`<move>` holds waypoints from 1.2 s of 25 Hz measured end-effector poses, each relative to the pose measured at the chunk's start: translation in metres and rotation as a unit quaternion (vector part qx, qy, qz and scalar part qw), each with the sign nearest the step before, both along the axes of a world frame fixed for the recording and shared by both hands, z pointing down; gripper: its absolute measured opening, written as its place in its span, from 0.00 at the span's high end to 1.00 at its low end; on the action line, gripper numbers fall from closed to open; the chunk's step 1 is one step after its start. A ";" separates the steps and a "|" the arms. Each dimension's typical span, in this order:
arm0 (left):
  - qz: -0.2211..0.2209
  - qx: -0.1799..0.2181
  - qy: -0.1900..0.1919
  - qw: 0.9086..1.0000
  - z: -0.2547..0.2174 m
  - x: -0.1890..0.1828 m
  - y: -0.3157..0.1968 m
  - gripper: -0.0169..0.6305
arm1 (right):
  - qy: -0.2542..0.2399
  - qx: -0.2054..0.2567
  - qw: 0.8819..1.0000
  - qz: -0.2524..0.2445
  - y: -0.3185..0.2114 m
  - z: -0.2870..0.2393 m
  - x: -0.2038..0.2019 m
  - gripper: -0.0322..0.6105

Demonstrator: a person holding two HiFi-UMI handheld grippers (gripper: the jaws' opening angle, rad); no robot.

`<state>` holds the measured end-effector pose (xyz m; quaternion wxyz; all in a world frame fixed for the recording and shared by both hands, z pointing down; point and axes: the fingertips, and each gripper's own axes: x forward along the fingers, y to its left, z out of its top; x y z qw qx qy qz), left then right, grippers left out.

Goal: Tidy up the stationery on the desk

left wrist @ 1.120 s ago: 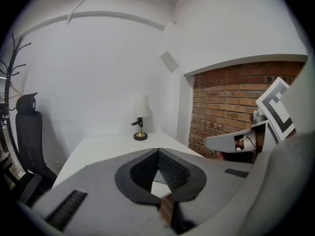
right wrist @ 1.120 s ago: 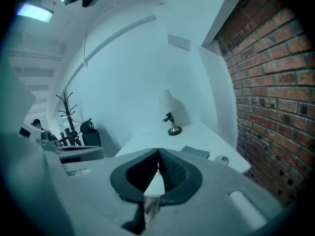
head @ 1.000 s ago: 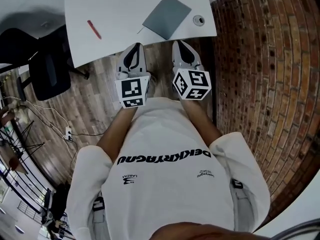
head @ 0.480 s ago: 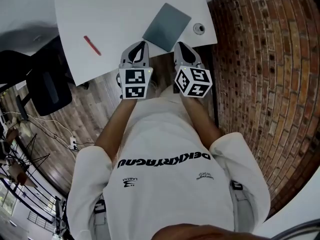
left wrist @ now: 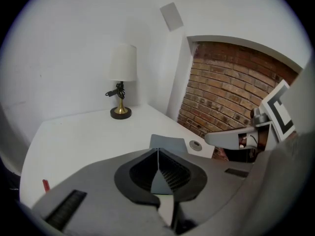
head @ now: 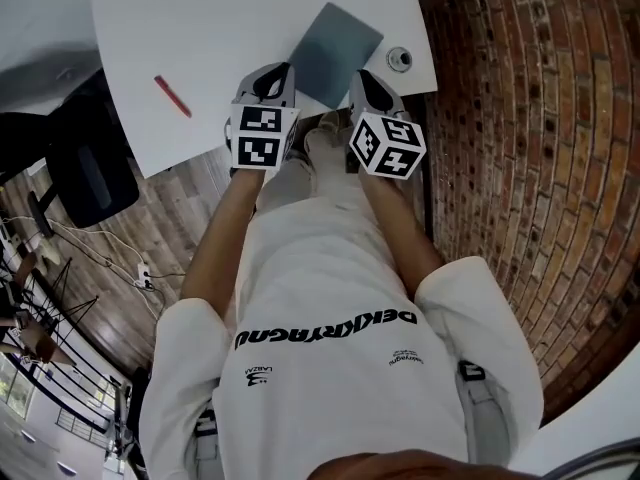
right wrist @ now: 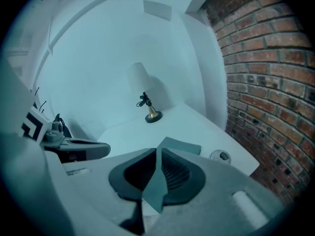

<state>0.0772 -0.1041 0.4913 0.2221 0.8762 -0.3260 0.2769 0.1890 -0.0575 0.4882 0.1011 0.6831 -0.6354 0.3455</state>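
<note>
Hovering at desk (head: 220, 18): left claw (left wrist: 157, 151) closed, empty; right claw (right wrist: 157, 150) just parting, empty; grey pad (head: 335, 38) ahead, red pen (head: 172, 96) left.

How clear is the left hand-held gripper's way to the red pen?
Probably clear, yes. The left hand-held gripper is at the near edge of the white desk, jaws shut and empty; the red pen lies alone on bare desktop to its left, with nothing between them.

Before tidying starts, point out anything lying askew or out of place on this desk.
The grey notebook lies turned at an angle to the desk edges. The red pen lies loose and slanted at the left. Nothing looks spilled or damaged.
</note>
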 end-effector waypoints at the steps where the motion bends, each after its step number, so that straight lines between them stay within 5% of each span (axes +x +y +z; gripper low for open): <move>1: 0.002 -0.012 0.003 1.000 0.004 0.005 -0.003 0.96 | -0.004 -0.008 1.000 0.002 0.000 0.007 0.004 0.91; 5: 0.013 -0.042 -0.007 0.999 0.027 0.018 -0.019 0.85 | -0.021 -0.034 0.999 0.018 -0.006 0.034 0.017 0.81; 14: 0.040 -0.105 -0.034 0.993 0.086 0.048 -0.045 0.77 | -0.066 -0.109 0.991 0.045 -0.012 0.102 0.033 0.70; 30: 0.055 -0.192 -0.048 0.979 0.139 0.060 -0.050 0.75 | -0.088 -0.154 0.982 0.061 -0.012 0.143 0.031 0.67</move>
